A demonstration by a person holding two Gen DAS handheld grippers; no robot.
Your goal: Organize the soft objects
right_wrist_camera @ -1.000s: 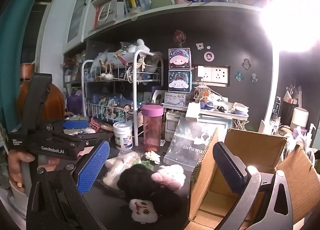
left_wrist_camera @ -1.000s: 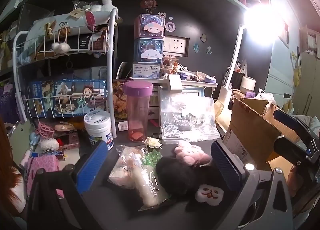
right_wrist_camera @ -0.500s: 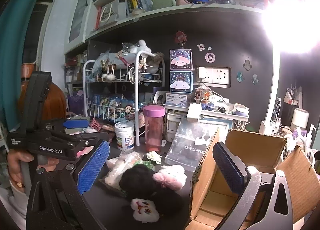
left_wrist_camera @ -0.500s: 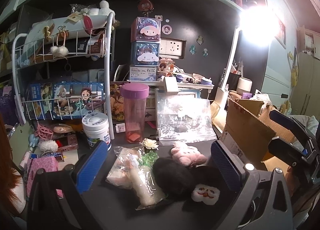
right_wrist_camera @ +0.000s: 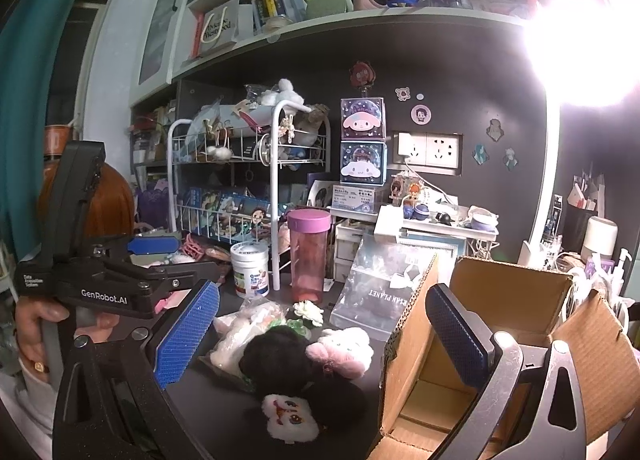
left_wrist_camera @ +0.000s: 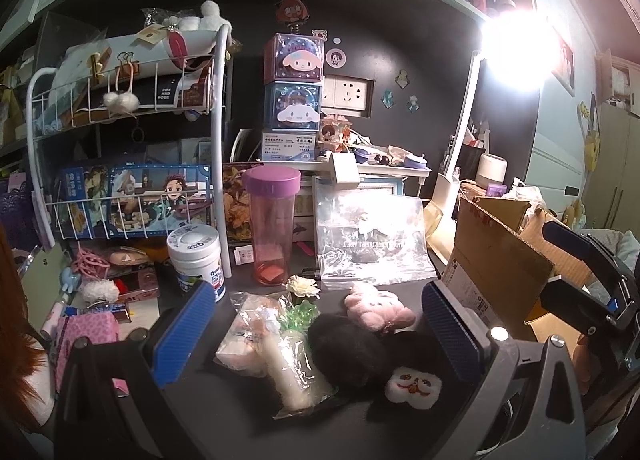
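Hovering: both hand-held grippers [left_wrist_camera: 316,336] [right_wrist_camera: 320,336] apart, empty | black plush [left_wrist_camera: 348,352] partly hiding bagged toy [left_wrist_camera: 272,344] | box [right_wrist_camera: 508,300] cropped

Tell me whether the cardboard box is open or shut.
Open: the cardboard box has its flaps folded up and outward, and its bare inside floor shows in the right wrist view.

Desk clutter I can see behind the work area

A pink tumbler [left_wrist_camera: 272,227] with a purple lid stands far centre, a white jar [left_wrist_camera: 197,258] just left of it, a white wire rack [left_wrist_camera: 120,163] farther left, and stacked cartoon boxes [left_wrist_camera: 296,89] against the dark wall.
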